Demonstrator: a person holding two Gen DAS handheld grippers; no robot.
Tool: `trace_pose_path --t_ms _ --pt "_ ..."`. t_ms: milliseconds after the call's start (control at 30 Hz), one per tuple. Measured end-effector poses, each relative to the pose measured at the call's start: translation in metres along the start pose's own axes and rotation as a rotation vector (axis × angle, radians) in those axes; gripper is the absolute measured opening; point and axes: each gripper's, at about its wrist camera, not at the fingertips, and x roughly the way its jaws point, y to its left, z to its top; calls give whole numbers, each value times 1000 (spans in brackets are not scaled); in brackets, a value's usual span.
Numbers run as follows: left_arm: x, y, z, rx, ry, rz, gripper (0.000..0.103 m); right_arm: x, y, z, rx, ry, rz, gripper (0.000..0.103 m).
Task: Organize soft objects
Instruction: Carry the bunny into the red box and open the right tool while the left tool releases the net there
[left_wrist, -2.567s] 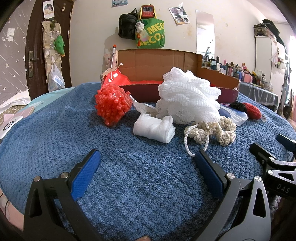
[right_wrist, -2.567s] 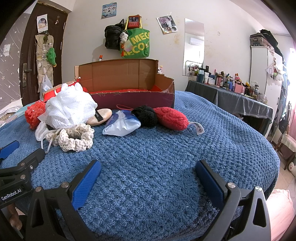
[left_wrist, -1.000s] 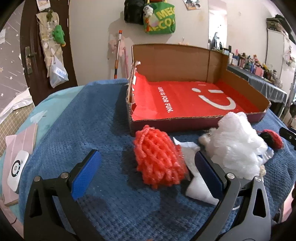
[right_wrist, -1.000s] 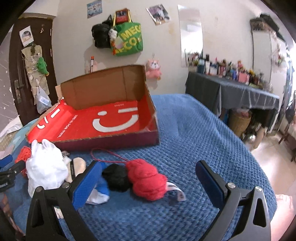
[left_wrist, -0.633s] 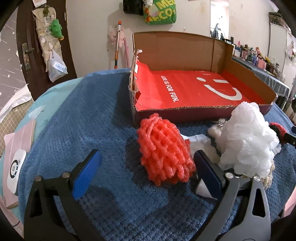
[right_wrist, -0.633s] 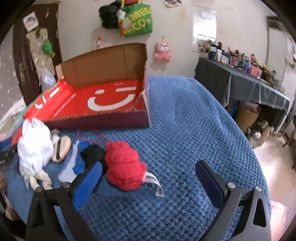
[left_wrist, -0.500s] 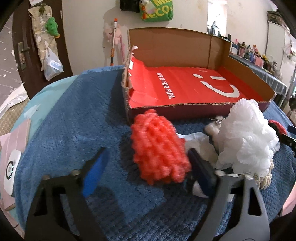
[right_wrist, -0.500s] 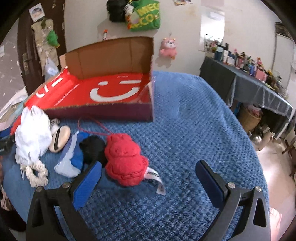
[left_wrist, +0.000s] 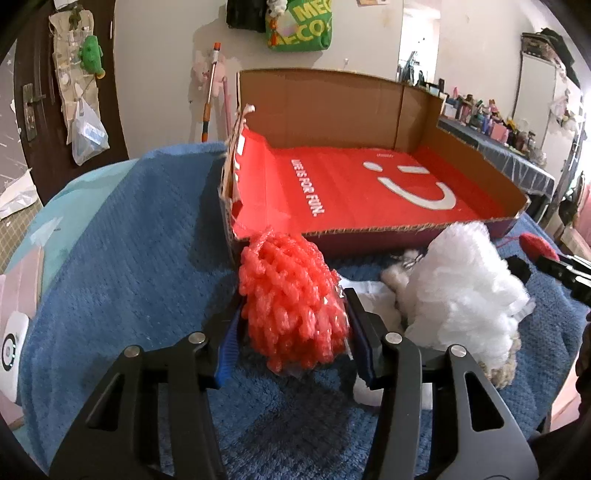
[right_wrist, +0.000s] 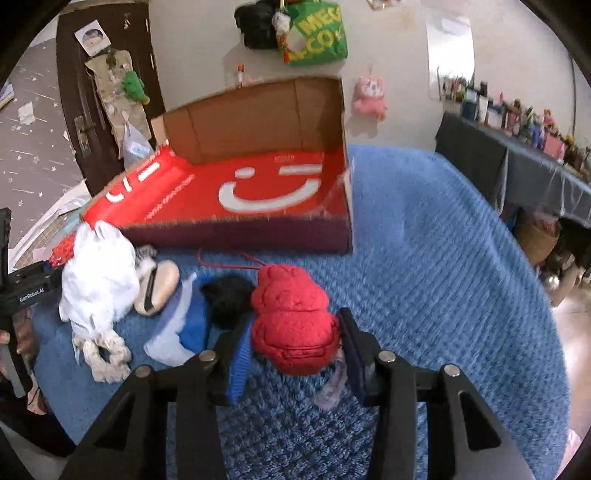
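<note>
1. Nearest to us, our left gripper (left_wrist: 293, 334) has just been closing, and its blue pads now press both flanks of the orange mesh ball (left_wrist: 291, 302), which sits on the blue blanket (left_wrist: 122, 258) at six o'clock from the box's front-left corner.
2. Our right gripper (right_wrist: 293, 341) has likewise just been closing; its pads pinch the near end of the red knitted toy (right_wrist: 291, 319), low on the blanket at six o'clock from the box's front wall.
3. The red knitted toy's long axis runs from us toward the box, its rounder head end pointing to twelve o'clock and its white tag trailing near the right pad. The orange mesh ball is a slightly tall oval, tipped a little toward eleven o'clock.
4. At about nine o'clock from the red knitted toy lie a black soft piece (right_wrist: 229, 295), a blue-and-white pouch (right_wrist: 184, 328), a beige pad (right_wrist: 157, 286) and the white mesh puff (right_wrist: 99, 277), all loose on the blanket.
5. Farthest, the cardboard box (left_wrist: 413, 236) with its red smiley liner holds nothing. We judge the task barely begun: two first grasps made, nothing yet put away, several soft things left.
</note>
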Motion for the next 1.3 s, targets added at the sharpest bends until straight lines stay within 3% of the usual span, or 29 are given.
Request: trace_pose_path --t_ms 167,533,800,1067,1300 --pt "-9 -2 6 7 -31 -3 48 -23 5 15 1 -95 2 46" --pt "-27 -6 26 36 -98 -10 48 -35 16 32 10 -170 27 46" --pt "-9 -15 66 105 -118 -38 48 -32 32 81 -54 -242 10 47" --pt "47 -23 96 172 -5 -65 48 38 50 118 -125 -116 -95 47" --pt "83 -25 98 192 89 -89 48 95 54 119 -175 47 -143 47"
